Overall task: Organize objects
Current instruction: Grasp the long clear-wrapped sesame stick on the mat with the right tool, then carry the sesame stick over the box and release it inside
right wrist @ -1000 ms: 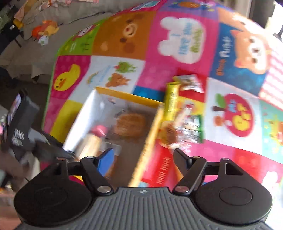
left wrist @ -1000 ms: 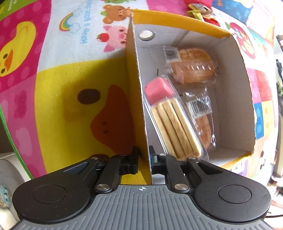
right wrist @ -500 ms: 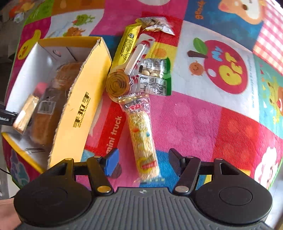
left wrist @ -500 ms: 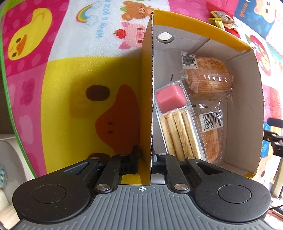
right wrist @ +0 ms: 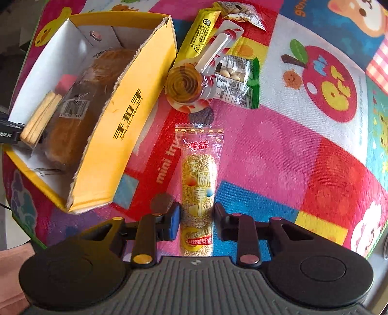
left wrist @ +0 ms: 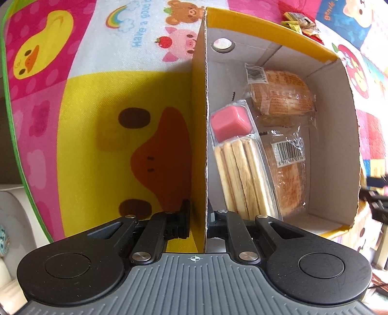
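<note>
Cardboard box wall pinched by left gripper. Right gripper closing around snack bar on mat, beside box's long side; pads look touching. Light, crinkly, crumbly; hold mid-body, gently.

Left tongs point down, clamped tight; right tongs, also pointing down, are closing.

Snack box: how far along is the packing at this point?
Done: two bread packs and a biscuit-stick pack lie in the box.
In hand: left tongs clamp the box wall; right tongs are closing around the sesame bar.
Left: yellow bar, spiral candy, bean pack, small packet on the mat.
</note>
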The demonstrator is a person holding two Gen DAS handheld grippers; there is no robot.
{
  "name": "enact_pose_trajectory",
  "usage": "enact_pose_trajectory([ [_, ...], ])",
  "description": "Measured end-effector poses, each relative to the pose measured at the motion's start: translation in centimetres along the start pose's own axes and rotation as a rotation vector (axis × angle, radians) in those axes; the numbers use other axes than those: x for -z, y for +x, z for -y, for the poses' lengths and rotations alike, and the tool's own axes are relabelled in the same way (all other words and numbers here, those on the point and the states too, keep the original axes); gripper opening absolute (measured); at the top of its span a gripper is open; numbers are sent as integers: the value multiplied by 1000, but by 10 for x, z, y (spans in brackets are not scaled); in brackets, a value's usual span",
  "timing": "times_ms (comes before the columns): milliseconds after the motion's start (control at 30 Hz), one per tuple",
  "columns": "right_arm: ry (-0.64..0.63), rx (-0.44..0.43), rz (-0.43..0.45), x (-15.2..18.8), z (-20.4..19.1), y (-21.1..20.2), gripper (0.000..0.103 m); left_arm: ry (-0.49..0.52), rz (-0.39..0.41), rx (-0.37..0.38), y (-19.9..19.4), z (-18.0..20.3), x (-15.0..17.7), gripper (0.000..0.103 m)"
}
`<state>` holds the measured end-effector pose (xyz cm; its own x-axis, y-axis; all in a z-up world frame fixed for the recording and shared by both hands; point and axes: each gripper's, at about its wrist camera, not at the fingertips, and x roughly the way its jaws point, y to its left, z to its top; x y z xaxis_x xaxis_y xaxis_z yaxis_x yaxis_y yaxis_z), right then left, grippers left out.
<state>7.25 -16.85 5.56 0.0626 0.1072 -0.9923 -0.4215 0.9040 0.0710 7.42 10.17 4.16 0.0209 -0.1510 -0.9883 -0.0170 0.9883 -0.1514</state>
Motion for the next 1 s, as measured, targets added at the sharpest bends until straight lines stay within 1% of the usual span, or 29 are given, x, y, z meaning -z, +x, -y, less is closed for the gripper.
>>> enact_pose_trajectory([
  [100,91,-29,8,27,-5,-25,29,43,6,6,0,3,-1,12],
  [200,159,-68,32,46,-21,-59,28,103,9,-5,2,8,-5,11],
  [367,230,-123,94,56,-41,-123,28,168,18,-18,0,16,-12,10],
  [467,262,-128,149,55,-49,-153,28,189,18,-4,1,16,-14,11],
  [567,287,-133,221,48,-56,-181,28,205,21,11,1,15,-15,12],
  [767,301,-183,350,10,-68,-214,28,225,27,26,2,15,-14,13],
  [900,289,-153,386,-10,-81,-211,29,217,26,40,2,10,-13,13],
  [1000,313,-169,366,-15,-85,-195,35,199,25,52,1,4,-14,13],
])
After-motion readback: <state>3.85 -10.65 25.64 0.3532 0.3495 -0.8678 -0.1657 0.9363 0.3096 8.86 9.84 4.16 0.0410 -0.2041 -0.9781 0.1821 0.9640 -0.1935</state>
